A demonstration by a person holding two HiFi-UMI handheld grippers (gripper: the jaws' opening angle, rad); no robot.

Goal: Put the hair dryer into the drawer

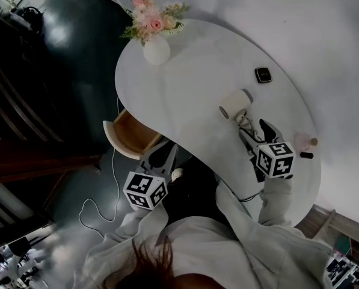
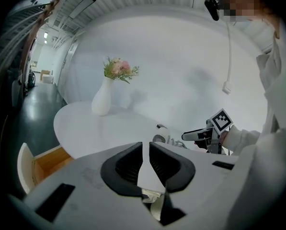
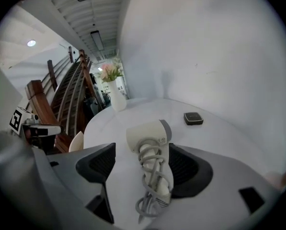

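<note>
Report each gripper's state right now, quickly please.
Left gripper: closed, holding nothing.
Right gripper: open, with the hair dryer between its jaws, not gripped.

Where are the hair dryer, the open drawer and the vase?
hair dryer (image 3: 147,134), right gripper view, on its barrel.
drawer (image 1: 133,135), head view, on its bare wooden inside.
vase (image 1: 156,51), head view, on its round white belly.
</note>
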